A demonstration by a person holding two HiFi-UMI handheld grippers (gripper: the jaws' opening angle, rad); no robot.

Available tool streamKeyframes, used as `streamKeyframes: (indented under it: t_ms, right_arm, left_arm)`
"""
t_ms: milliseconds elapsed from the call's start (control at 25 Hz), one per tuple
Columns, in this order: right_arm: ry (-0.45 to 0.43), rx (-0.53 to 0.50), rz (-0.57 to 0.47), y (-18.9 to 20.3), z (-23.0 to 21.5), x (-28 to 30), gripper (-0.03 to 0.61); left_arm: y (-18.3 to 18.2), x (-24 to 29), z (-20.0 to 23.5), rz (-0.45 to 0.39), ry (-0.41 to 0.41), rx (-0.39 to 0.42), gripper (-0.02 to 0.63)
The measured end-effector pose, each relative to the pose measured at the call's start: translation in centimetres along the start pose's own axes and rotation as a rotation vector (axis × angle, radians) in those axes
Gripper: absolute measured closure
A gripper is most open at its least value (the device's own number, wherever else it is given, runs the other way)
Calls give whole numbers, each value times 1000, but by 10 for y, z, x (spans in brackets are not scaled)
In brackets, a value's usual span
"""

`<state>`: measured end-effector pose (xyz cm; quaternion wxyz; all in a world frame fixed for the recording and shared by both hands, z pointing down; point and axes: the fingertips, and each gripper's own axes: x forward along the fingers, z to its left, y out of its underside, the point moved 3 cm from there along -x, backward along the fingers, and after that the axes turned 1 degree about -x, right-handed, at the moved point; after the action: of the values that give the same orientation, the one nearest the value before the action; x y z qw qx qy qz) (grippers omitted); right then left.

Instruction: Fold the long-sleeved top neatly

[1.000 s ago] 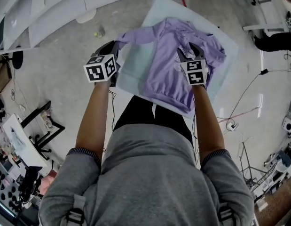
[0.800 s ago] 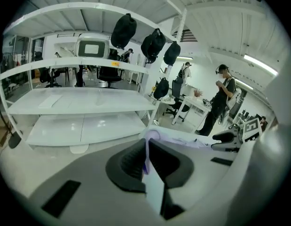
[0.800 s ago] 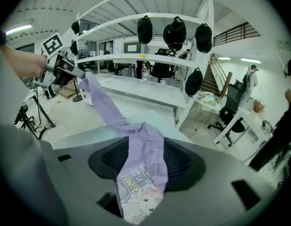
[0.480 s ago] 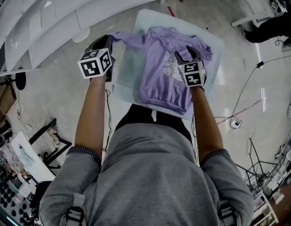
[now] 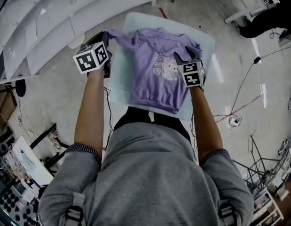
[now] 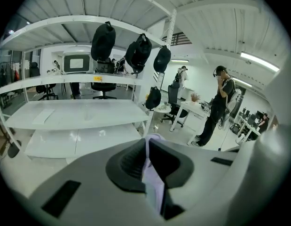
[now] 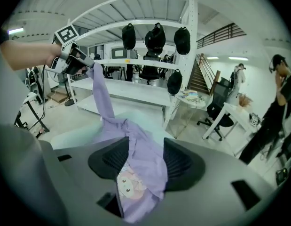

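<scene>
Purple soft knit, the top (image 5: 152, 79) lies front up on the white desk (image 5: 118, 86), hem at the near edge, collar far, cartoon print (image 5: 164, 69) showing on the chest. The left claw (image 5: 106, 35) is pinched almost fully closed on the cuff end of the left sleeve (image 5: 122, 36). The left gripper view shows a thin strip of purple (image 6: 152, 182) clamped between the pads, and the sleeve is drawn out off the left edge of the desk and held off the surface. The right claw (image 5: 185, 55) stands about half closed around a thick wad of the top (image 7: 140, 168) at the right shoulder. The cloth fills the gap between the pads and is puckered up there, so it reads as held. From the right gripper view the sleeve (image 7: 100, 93) runs taut up to the left claw (image 7: 82, 60). Handling, as a judgement: light, limp and not fragile. It has no stiffness, so anything unsupported sags and creases. It probably slides easily on the smooth desk, so a pull at one point drags the whole body askew. A single layer at the cuff could slip out of a shallow pinch, so bite deep past the cuff seam. Best holds look like the cuffs, shoulder seams and hem corners. A bunched grab like the right one holds firm but wrinkles the panel, so it likely needs smoothing after release.
</scene>
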<state>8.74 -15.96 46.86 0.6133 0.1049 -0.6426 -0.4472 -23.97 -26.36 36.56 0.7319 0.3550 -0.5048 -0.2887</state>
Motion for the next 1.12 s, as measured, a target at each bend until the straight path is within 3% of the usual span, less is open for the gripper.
streamKeyframes:
  t_ms: [520, 1120]
  right_arm:
    - [5, 21, 11, 54, -59, -27, 333]
    - [22, 119, 73, 149, -104, -41, 333]
  left_arm:
    - [12, 36, -123, -12, 49, 14, 578]
    - [115, 112, -261, 89, 154, 22, 578]
